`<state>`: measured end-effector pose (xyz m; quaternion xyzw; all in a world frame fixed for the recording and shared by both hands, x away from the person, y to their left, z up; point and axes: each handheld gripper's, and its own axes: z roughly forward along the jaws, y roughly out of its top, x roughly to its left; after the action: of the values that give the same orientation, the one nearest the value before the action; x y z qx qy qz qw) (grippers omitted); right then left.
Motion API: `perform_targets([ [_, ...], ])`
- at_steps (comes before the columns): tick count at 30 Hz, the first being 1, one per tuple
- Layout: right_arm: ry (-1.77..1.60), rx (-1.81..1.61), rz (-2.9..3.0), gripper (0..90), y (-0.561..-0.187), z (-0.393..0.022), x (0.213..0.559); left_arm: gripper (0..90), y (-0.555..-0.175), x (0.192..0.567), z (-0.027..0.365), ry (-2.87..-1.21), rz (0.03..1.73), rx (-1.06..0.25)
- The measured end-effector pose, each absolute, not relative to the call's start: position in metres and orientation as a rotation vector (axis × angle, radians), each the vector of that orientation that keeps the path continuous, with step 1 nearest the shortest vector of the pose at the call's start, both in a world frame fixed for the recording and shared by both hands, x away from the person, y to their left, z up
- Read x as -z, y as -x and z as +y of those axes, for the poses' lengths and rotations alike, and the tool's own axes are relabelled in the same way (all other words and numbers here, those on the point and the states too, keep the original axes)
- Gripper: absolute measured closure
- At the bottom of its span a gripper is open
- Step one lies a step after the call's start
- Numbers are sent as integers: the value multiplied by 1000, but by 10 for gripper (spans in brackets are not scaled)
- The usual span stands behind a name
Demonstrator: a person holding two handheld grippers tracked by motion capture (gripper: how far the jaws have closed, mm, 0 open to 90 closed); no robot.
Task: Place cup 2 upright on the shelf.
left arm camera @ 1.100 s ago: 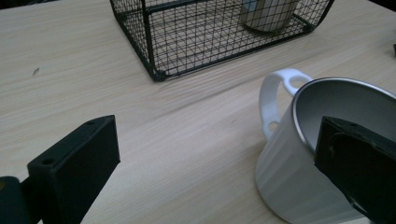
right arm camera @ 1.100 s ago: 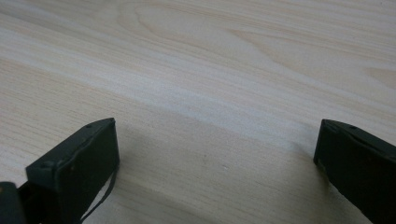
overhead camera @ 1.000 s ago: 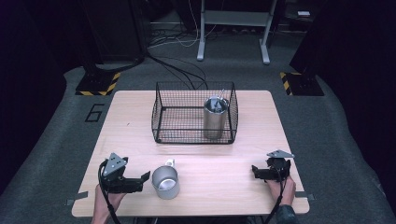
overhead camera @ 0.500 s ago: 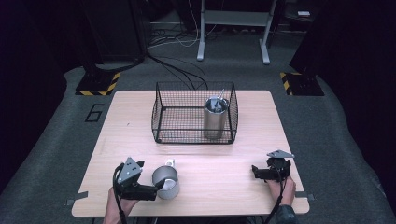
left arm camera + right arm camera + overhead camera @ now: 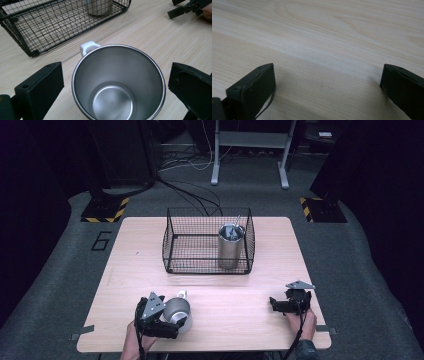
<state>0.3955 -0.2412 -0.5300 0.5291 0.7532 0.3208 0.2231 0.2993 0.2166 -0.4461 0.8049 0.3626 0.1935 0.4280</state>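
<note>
L gripper (image 5: pixel 172 320) sits at the near-left part of the tabletop (image 5: pixel 240 320), jaws released and spread wide, one each side of the mug (image 5: pixel 177 311) w/o touching it. In the left gripper view the mug (image 5: pixel 118 83) stands upright between the jaws, steel inside, empty, white handle (image 5: pixel 87 47) pointing away toward the basket (image 5: pixel 50 27). Mug rests on the tabletop near the front edge, well apart from the basket (image 5: pixel 208 242), which stands mid-tabletop further back. A steel tumbler (image 5: pixel 230 246) stands upright in the basket's right part; something is in it, can't tell what. R gripper (image 5: pixel 277 305) lies low at the near-right, held by a hand (image 5: pixel 301 322); jaws released, wide apart, nothing between them but bare wood in the right gripper view.
</note>
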Motion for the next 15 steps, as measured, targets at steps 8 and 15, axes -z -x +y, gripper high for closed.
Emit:
perform_targets([
  [8,-1457,-885,2080,0,-396,-241,530,2,-304,454,213,-2013,907,-468],
  [15,-1461,-886,2080,0,-396,-241,530,3,-308,460,211,-2023,911,-449],
])
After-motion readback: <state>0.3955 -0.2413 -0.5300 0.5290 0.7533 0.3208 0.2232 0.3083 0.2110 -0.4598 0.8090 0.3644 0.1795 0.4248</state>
